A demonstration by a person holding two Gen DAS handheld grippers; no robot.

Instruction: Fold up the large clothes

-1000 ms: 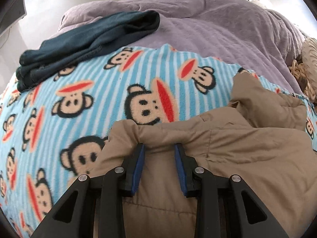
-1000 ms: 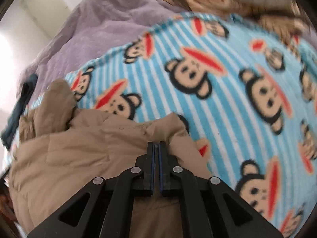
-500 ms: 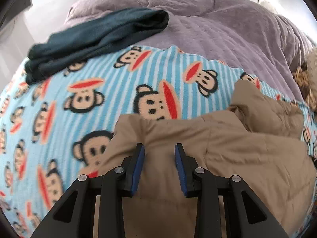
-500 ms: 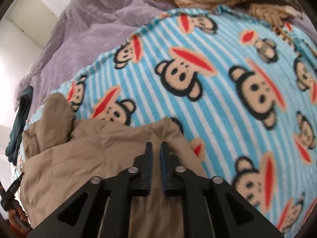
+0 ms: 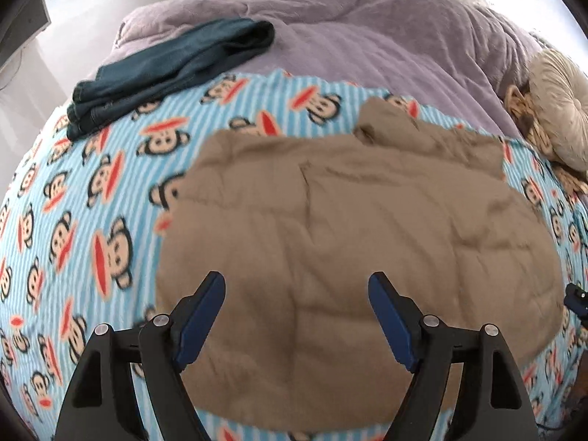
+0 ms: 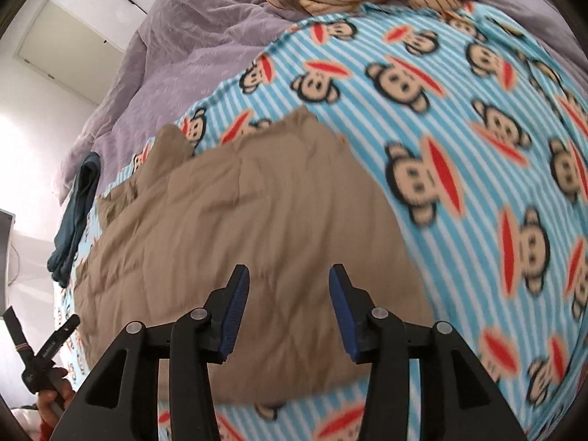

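My left hand-held gripper (image 5: 296,316) and right hand-held gripper (image 6: 288,307) both hover with jaws spread, holding nothing. The tan padded jacket (image 5: 352,242) lies centre-frame as a compact folded slab on the monkey-print blanket (image 5: 84,220). Folding looks largely done, perhaps one tidying fold remaining; folded dark jeans (image 5: 172,70) lie upper left.

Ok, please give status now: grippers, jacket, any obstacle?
Left gripper open, right gripper open. Tan jacket flat on monkey blanket. No obstacle on it.
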